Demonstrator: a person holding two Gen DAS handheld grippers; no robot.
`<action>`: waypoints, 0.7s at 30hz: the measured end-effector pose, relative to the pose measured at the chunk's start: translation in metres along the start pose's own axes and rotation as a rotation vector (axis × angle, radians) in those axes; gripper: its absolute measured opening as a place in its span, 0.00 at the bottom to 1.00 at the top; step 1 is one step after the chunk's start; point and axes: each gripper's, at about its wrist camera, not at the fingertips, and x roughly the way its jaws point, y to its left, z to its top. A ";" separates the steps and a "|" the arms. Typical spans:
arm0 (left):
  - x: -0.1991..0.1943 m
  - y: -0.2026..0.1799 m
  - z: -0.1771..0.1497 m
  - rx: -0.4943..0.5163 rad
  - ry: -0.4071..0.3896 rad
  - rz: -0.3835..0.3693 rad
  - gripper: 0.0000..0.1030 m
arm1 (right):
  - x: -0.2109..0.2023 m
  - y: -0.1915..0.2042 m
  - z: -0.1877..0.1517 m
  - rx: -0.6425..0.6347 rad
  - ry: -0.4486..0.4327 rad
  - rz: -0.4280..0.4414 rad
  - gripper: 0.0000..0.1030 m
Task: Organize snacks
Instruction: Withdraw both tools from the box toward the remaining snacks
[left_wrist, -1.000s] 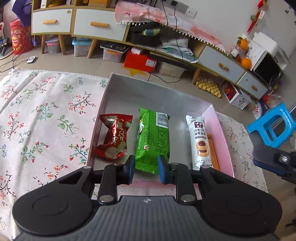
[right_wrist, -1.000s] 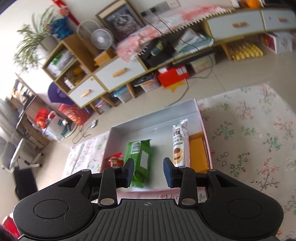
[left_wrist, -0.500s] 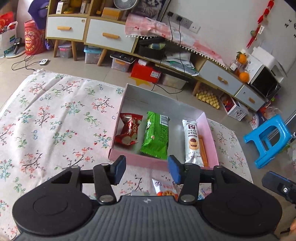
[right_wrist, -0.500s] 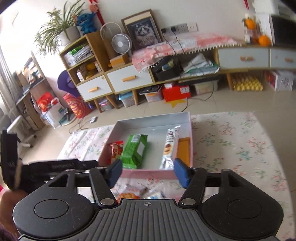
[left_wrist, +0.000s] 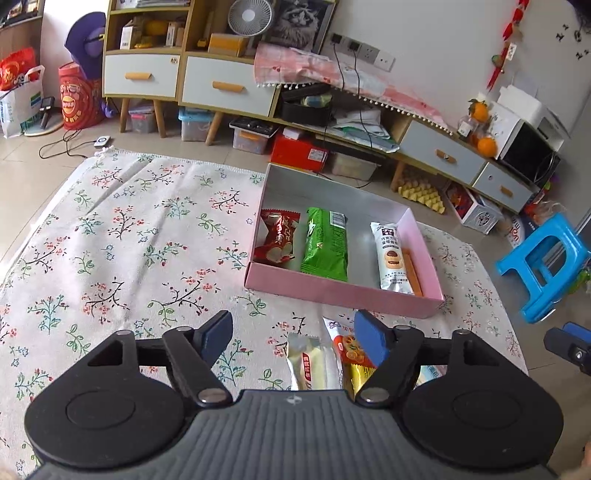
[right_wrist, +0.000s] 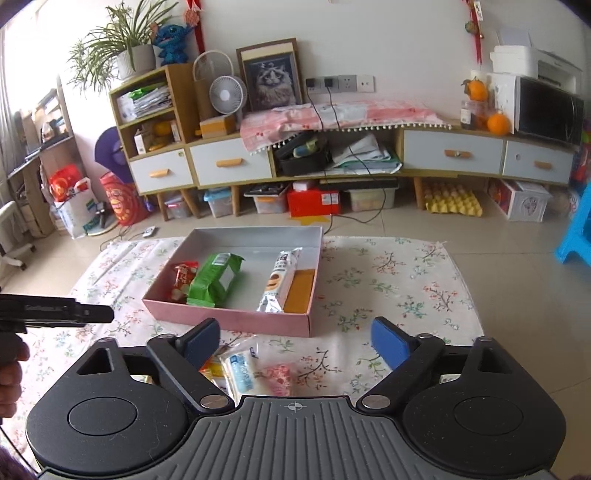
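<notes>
A pink box (left_wrist: 343, 290) (right_wrist: 229, 318) sits on the floral cloth. Inside lie a red snack (left_wrist: 275, 240), a green packet (left_wrist: 325, 243) (right_wrist: 216, 278), a white biscuit bar (left_wrist: 391, 254) (right_wrist: 280, 280) and an orange pack (right_wrist: 301, 290). Loose snacks lie in front of the box: a pale yellow packet (left_wrist: 310, 363), a white-orange one (left_wrist: 343, 343), a light blue one (right_wrist: 240, 371) and a pink one (right_wrist: 277, 376). My left gripper (left_wrist: 293, 338) is open and empty above them. My right gripper (right_wrist: 293, 341) is open and empty, also over them.
The floral cloth (left_wrist: 129, 240) covers the low surface. A blue stool (left_wrist: 543, 258) stands to the right. Low cabinets (right_wrist: 332, 158) with drawers and storage bins line the far wall. The left gripper's body shows at the left edge of the right wrist view (right_wrist: 55, 314).
Both grippers have pulled back from the box and opened wider. The green packet now lies free in the box. Loose snacks in front of the box have come into view.
</notes>
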 end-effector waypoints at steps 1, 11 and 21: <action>0.000 0.000 -0.001 0.002 -0.001 0.002 0.70 | 0.001 0.000 0.000 -0.002 -0.005 -0.001 0.93; -0.001 0.008 -0.011 -0.022 0.014 0.013 0.77 | -0.003 0.007 -0.006 -0.081 -0.060 0.000 0.94; -0.005 0.010 -0.018 -0.024 0.031 0.000 0.81 | 0.002 0.007 -0.007 -0.079 -0.072 0.020 0.98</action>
